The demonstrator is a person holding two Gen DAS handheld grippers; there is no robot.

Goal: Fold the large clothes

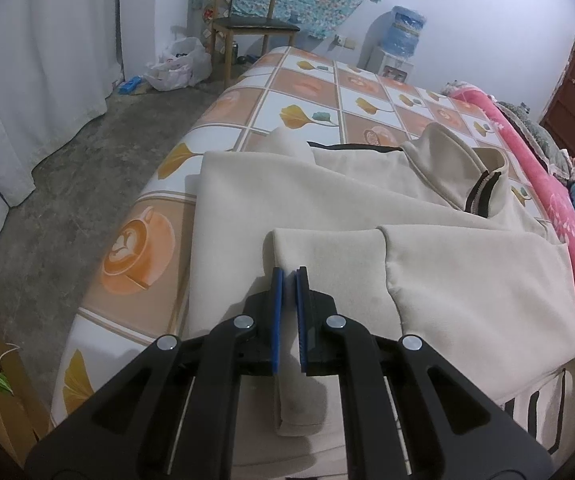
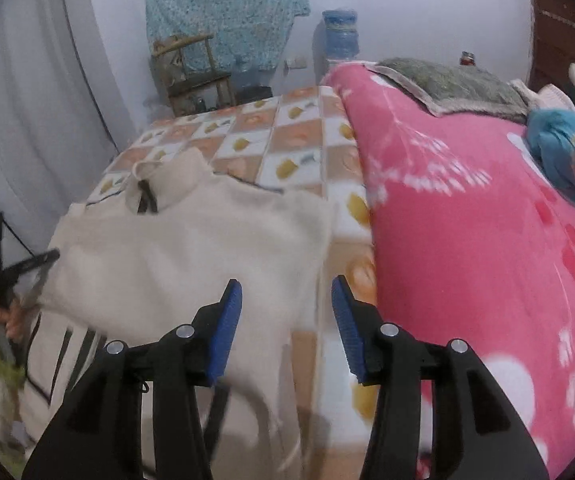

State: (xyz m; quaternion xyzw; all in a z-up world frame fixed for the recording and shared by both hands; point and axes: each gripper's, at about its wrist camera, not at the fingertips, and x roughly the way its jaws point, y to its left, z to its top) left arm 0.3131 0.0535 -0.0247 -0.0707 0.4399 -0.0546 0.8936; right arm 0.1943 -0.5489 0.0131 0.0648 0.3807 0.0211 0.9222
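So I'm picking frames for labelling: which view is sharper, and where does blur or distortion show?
Left wrist view: sharp, the cream sweater and left gripper crisp, soft shadows, fisheye bending the bed's edges. Right wrist view: motion-blurred; the sweater and pink blanket smear, the open right gripper staying fairly clear.

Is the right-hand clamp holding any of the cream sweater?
No, the right gripper is open, with nothing pinched between its blue pads beside the sweater.
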